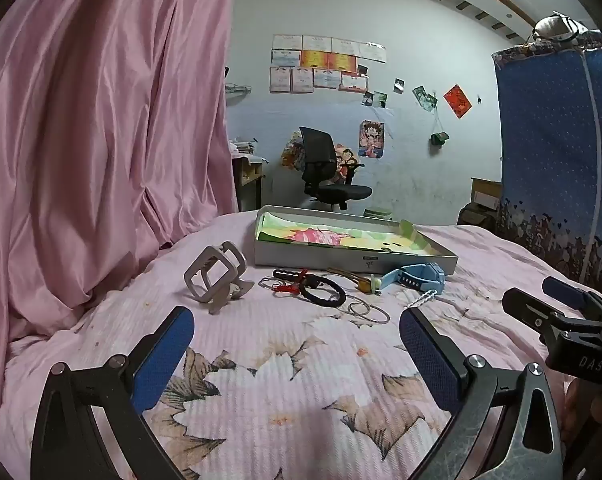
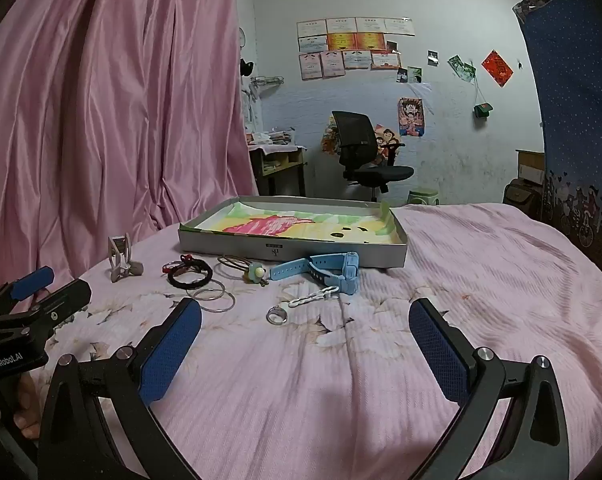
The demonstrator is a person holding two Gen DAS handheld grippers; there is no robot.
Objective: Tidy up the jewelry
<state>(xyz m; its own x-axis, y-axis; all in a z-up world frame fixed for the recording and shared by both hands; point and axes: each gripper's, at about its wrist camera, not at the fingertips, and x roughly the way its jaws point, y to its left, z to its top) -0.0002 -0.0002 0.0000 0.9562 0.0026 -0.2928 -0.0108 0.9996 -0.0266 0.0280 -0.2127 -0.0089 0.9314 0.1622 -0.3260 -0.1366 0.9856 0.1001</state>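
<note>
From the left wrist view, the left gripper [image 1: 297,344] is hovering over the pink flower-printed bedspread [image 1: 285,392] with its blue-padded fingers spread wide and nothing between them. Ahead of it the jewelry is lying loose in a row in front of the shallow grey cardboard box lid with a bright printed lining [image 1: 353,258]: a beige square-framed hair claw [image 1: 217,276], a black braided bracelet [image 1: 325,294] tangled with a red-corded one, thin clear bangles [image 1: 365,310], a small yellow and pale-green charm [image 1: 371,286], a light-blue plastic watch [image 1: 417,274] and a short white twisted chain [image 1: 423,296]. The right gripper is showing at the right edge.

From the right wrist view, the right gripper [image 2: 305,344] is likewise standing wide and empty, close above the bedspread. A small silver ring [image 2: 277,315] is lying nearest it, with the white chain and the watch just beyond; the box lid is sitting empty behind them (so the sorting looks barely begun).

The risks, as I judge them: the soft quilt may give under a closing finger, letting the thin ring or bangles slip free, and grabbing the entangled bracelets could drag a neighbour along.
</note>
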